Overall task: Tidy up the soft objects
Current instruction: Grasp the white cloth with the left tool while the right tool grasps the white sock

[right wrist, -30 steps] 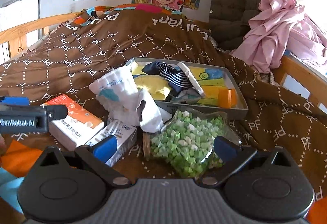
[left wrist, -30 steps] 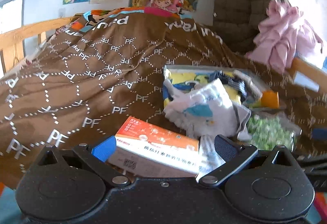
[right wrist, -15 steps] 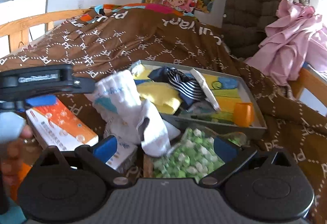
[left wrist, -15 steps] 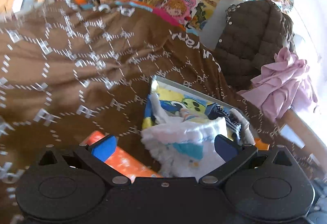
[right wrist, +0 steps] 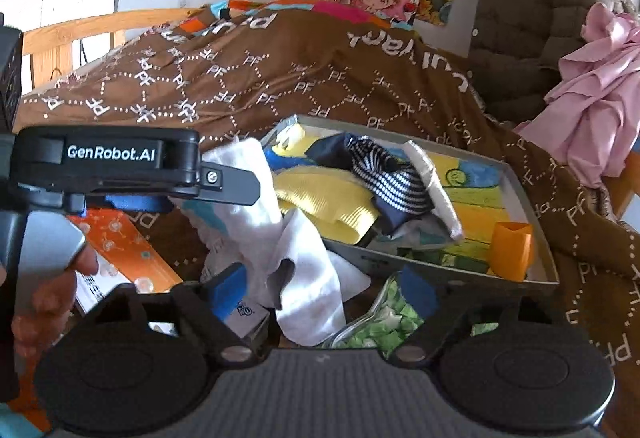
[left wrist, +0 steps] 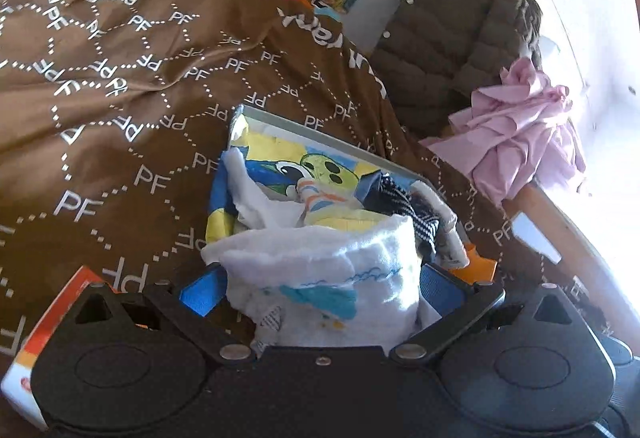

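Now, white sock: the white sock with its teal mark sits between the blue pads of the left gripper; a second ago those pads framed the orange medicine box and the sock lay beyond them, so the tool has swung over and closed in on the sock.
Left gripper: its pads touch both flanks of the cloth and seem to be pinching it, though how firmly I cannot tell.
Meaning: judged from this, the pick is under way and the drop into the tray comes next.
Place: the sock hangs against the tray's near-left corner, its loose end trailing in front of that wall.
Right gripper: the right gripper is spread wide and empty, just in front of the tray.
Count in tray: one yellow cloth, one striped navy sock, one orange cup.
Count beside tray: one orange medicine box to its left, one bag of green pieces before it.
Count of tools: two.
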Available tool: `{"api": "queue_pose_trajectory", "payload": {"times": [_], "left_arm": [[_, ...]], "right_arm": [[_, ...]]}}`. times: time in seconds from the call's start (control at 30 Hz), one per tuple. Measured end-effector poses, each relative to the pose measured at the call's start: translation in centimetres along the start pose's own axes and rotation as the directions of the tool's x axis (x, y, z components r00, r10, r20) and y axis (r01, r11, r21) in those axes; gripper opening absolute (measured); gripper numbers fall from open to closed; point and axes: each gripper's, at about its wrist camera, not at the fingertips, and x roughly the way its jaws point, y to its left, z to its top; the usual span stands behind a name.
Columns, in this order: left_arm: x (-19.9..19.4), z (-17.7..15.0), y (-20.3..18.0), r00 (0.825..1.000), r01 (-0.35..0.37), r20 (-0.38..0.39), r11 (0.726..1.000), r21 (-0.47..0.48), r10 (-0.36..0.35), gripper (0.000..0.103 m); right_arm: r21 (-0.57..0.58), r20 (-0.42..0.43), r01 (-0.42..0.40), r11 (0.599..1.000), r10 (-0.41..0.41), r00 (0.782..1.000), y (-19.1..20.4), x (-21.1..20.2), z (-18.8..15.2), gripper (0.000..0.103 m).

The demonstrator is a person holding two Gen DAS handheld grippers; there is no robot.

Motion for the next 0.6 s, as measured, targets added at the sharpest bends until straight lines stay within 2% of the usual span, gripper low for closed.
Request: {"api": "queue_pose_trajectory", "payload": {"times": [0.13,0.27,0.37,0.47,0.53,0.6], "left_arm": [[0.5,0.0,-0.2,0.999,-0.018,-0.026,0.999,0.029,0.019,0.1],[0.4,-0.1,0.1,0.998,-0.054,-0.018,0.998,0.041,0.055,0.088],[0.6,-0.1,0.2,0.997,-0.072,-0.022,0.996,0.052,0.073,0.086],[0.5,-0.3,0.3,0.997,-0.078,-0.013,0.995,0.062,0.079,0.08],[0.6,-0.4,0.4,0.997,-0.081,-0.009,0.995,0.06,0.081,0.072],[0.6,-0.3,0.6,0.997,-0.076,-0.014,0.996,0.04,0.077,0.06]], "right_arm": [[0.038,-0.024,-0.007,0.999,0.008,1.0,-0.4,0.4,-0.3,0.064],[0.051,-0.04,0.005,0.999,-0.003,0.999,-0.5,0.4,-0.1,0.051],[0.066,-0.047,0.013,0.998,-0.01,0.999,-0.8,0.6,0.0,0.043],[0.09,-0.049,0.017,0.996,-0.013,0.999,-1.1,0.8,0.0,0.041],[0.107,-0.048,0.014,0.994,-0.009,0.999,-1.2,1.0,0.1,0.041],[0.126,-0.051,0.008,0.992,-0.001,0.999,-1.4,1.3,0.2,0.043]]}}
